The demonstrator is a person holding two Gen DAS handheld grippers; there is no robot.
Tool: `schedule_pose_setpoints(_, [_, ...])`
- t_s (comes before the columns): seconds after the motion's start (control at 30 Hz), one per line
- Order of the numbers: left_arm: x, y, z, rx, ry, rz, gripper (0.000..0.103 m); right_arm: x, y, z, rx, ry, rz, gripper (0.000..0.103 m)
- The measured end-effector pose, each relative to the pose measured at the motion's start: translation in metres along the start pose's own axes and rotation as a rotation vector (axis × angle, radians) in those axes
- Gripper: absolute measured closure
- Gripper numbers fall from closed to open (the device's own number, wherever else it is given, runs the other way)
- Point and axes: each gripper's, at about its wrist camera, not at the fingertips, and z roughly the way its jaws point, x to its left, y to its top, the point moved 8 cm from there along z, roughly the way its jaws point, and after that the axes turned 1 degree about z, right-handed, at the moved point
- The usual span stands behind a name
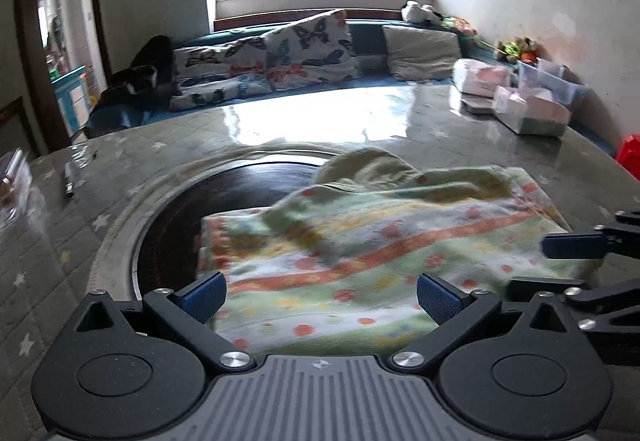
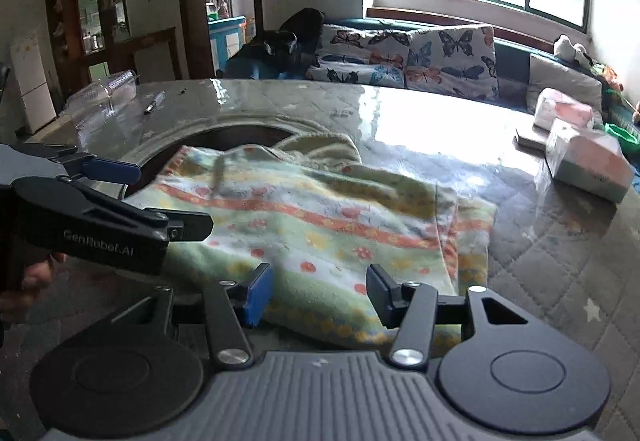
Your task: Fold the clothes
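Note:
A pale green garment (image 1: 360, 241) with orange stripes and flower dots lies partly folded on the table, its far edge rumpled; it also shows in the right wrist view (image 2: 320, 217). My left gripper (image 1: 320, 295) is open, its blue pads on either side of the garment's near edge, holding nothing. My right gripper (image 2: 318, 291) is open over the garment's near edge, also empty. The right gripper shows at the right edge of the left wrist view (image 1: 576, 265); the left one shows at the left of the right wrist view (image 2: 120, 193), held by a hand.
The table (image 1: 360, 113) has a shiny quilted cover and a dark round inset (image 1: 224, 201) under the garment's left part. A pen (image 1: 69, 181) lies far left. Tissue packs and boxes (image 1: 528, 109) stand far right. A clear plastic container (image 2: 100, 97) sits far left. A sofa with butterfly cushions (image 1: 280, 53) lies beyond.

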Motion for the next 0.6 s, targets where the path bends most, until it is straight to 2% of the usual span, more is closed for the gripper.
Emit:
schedule_pose_setpoints(0.13, [-0.009,-0.013,0.007,0.030,-0.007,0.047,0.000,-0.010,-0.013,0.000,0.033,-0.007,0.014,0.051])
schedule_pose_setpoints(0.3, [-0.006,-0.016,0.006,0.034,-0.005,0.034,0.000,-0.018,-0.007,-0.011,-0.002,-0.023,0.037,0.050])
schedule_pose_setpoints(0.43, [-0.004,-0.021,0.004,0.036,-0.005,0.042,0.000,-0.023,-0.016,-0.004,0.026,-0.035,0.043,0.050])
schedule_pose_setpoints(0.6, [0.000,-0.024,-0.001,0.040,-0.001,0.031,0.000,-0.020,-0.011,-0.010,0.012,-0.035,0.026,0.050])
